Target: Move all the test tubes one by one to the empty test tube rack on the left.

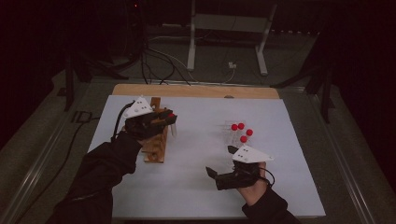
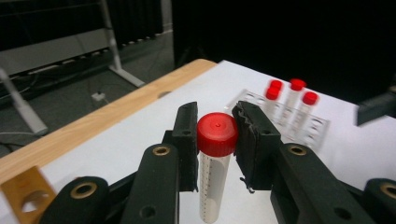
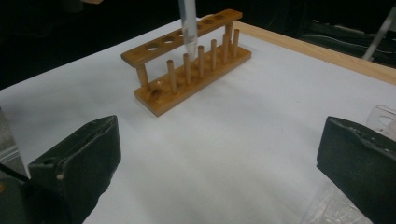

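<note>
While the left gripper (image 1: pixel 172 120) hangs above the wooden test-tube rack (image 1: pixel 156 140) at the table's left side, its jaws are clamped on a red-capped centrifuge tube (image 2: pixel 215 163), pads pressing just under and against the cap from both sides. In the left gripper view the tube hangs upright between the jaws, clear body with graduation marks, its lower end running out of the bottom of the picture. In the right gripper view the tube's tapered tip (image 3: pixel 189 37) sits over the rack's upper board, close to one of the holes; whether it has entered a hole I cannot tell.

Rack: light wood, a row of round holes in the top board, a row of upright pegs along the base, standing on the white table sheet (image 1: pixel 196 186). No tubes seen standing in it.

Right gripper (image 1: pixel 220 162): jaws spread wide, nothing between them, held low over the white sheet at the near right. Its two black pads stand at the far left and far right of its own view, with bare sheet between.

Clear plastic rack (image 1: pixel 233 135) lies beyond the right gripper at the right side of the table, holding four more red-capped tubes (image 1: pixel 241 131). Three of these show in the left gripper view, upright in the clear rack.

Wooden table edge (image 1: pixel 196 90) borders the sheet at the far side.
</note>
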`<state>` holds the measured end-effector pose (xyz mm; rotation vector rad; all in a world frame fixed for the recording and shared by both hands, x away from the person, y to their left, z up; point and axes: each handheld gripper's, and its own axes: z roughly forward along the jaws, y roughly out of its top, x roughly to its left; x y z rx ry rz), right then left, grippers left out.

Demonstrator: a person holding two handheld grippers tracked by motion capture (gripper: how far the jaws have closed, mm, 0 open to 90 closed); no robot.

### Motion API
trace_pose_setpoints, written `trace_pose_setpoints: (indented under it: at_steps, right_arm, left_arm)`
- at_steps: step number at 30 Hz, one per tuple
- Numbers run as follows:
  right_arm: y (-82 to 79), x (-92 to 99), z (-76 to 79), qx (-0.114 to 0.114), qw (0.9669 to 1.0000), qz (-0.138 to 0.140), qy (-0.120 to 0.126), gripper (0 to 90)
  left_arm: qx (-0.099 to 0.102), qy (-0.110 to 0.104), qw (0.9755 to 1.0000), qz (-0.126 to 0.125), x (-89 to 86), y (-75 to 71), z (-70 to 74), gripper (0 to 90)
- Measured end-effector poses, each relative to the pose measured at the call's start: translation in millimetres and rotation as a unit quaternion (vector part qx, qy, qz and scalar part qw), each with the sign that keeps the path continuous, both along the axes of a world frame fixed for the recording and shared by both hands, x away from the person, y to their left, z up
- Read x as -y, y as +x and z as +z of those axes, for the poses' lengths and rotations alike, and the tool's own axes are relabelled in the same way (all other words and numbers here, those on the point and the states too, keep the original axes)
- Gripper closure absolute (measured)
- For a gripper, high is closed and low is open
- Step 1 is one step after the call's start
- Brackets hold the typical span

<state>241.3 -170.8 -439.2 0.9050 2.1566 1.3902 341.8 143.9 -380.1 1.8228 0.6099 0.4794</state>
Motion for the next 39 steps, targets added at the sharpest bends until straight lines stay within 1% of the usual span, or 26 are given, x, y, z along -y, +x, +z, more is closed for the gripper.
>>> trace_pose_setpoints:
  at_steps: [2, 7, 10, 12, 14, 17, 18, 22, 24, 25, 26, 28, 29, 30, 31, 32, 33, 35, 37, 38, 39]
  right_arm:
    - [-0.2, 0.6, 0.6, 0.002, 1.0000, 0.000, 0.003, 0.0]
    - [-0.3, 1.5, 1.1, 0.004, 1.0000, 0.001, 0.002, 0.0]
    - [-0.5, 2.2, 1.1, 0.006, 1.0000, 0.001, 0.003, 0.0]
    - [-0.8, 2.5, 1.1, 0.008, 1.0000, 0.002, 0.003, 0.0]
    - [-0.9, 2.3, 1.0, 0.008, 1.0000, 0.001, 0.003, 0.0]
    - [-1.8, 2.2, 1.6, 0.009, 1.0000, 0.003, 0.002, 0.0]
    - [-2.1, 2.5, 1.9, 0.010, 0.9999, 0.004, 0.002, 0.0]
    - [-2.2, 2.9, 2.1, 0.010, 0.9999, 0.005, 0.004, 0.0]
    - [-2.0, 2.9, 1.7, 0.009, 0.9999, 0.006, 0.002, 0.0]
    - [-1.7, 3.2, 1.4, 0.008, 0.9999, 0.006, 0.003, 0.0]
    - [-1.3, 3.4, 1.2, 0.007, 0.9999, 0.007, 0.003, 0.0]
    - [-0.8, 3.7, 0.7, 0.006, 1.0000, 0.006, 0.002, 0.0]
    - [-0.5, 3.8, 0.5, 0.005, 1.0000, 0.006, 0.003, 0.0]
    - [-0.2, 3.8, 0.2, 0.004, 1.0000, 0.006, 0.002, 0.0]
    - [-0.1, 3.7, -0.1, 0.004, 1.0000, 0.006, 0.002, 0.0]
    - [0.0, 3.5, -0.3, 0.003, 1.0000, 0.007, 0.003, 0.0]
    - [0.0, 3.3, -0.6, 0.003, 1.0000, 0.007, 0.002, 0.0]
    - [0.5, 3.4, -0.7, 0.002, 1.0000, 0.009, 0.003, 0.0]
    - [0.5, 3.3, -0.7, 0.002, 1.0000, 0.009, 0.002, 0.0]
    - [0.4, 3.4, -0.6, 0.001, 0.9999, 0.010, 0.003, 0.0]
    - [0.0, 3.5, -0.4, 0.002, 0.9999, 0.010, 0.003, 0.0]
  left_arm:
    - [-0.001, -0.008, 0.9999, 0.011, -3.9, 5.3, 1.7, 71.7]
    - [0.002, -0.013, 0.9992, 0.037, -9.9, 19.5, 7.6, 71.7]
    - [0.002, -0.020, 0.9983, 0.055, -13.7, 28.6, 11.6, 71.7]
    - [0.000, -0.029, 0.9973, 0.067, -16.4, 34.9, 13.0, 71.7]
    - [0.002, -0.029, 0.9965, 0.078, -17.6, 40.4, 13.2, 71.7]
    - [0.003, -0.023, 0.9952, 0.095, -20.0, 49.1, 13.1, 71.7]
    - [0.005, -0.022, 0.9945, 0.102, -21.5, 52.0, 13.5, 71.7]
    - [0.002, -0.025, 0.9921, 0.123, -28.3, 63.0, 15.1, 71.7]
    - [0.004, -0.020, 0.9909, 0.133, -30.5, 67.5, 15.3, 71.7]
    - [0.004, -0.018, 0.9907, 0.135, -31.8, 69.7, 15.4, 71.7]
    - [0.005, -0.015, 0.9898, 0.142, -33.1, 71.7, 15.6, 71.7]
    - [0.003, -0.014, 0.9885, 0.151, -36.4, 76.6, 15.7, 71.7]
    - [0.004, -0.011, 0.9873, 0.158, -37.4, 79.0, 15.5, 71.7]
    - [0.006, -0.006, 0.9865, 0.163, -38.5, 81.4, 15.2, 71.7]
    - [0.006, -0.006, 0.9858, 0.168, -39.7, 83.8, 15.0, 71.7]
    - [0.007, -0.004, 0.9846, 0.175, -40.8, 85.9, 14.7, 71.7]
    - [0.008, -0.003, 0.9841, 0.177, -42.0, 88.4, 14.2, 71.7]
    - [0.012, -0.002, 0.9824, 0.186, -43.6, 93.0, 12.8, 71.7]
    - [0.018, -0.010, 0.9818, 0.189, -44.7, 96.5, 10.2, 71.7]
    - [0.016, -0.014, 0.9813, 0.191, -45.6, 98.5, 8.6, 71.7]
    - [0.015, -0.014, 0.9805, 0.195, -46.2, 100.4, 6.6, 71.7]
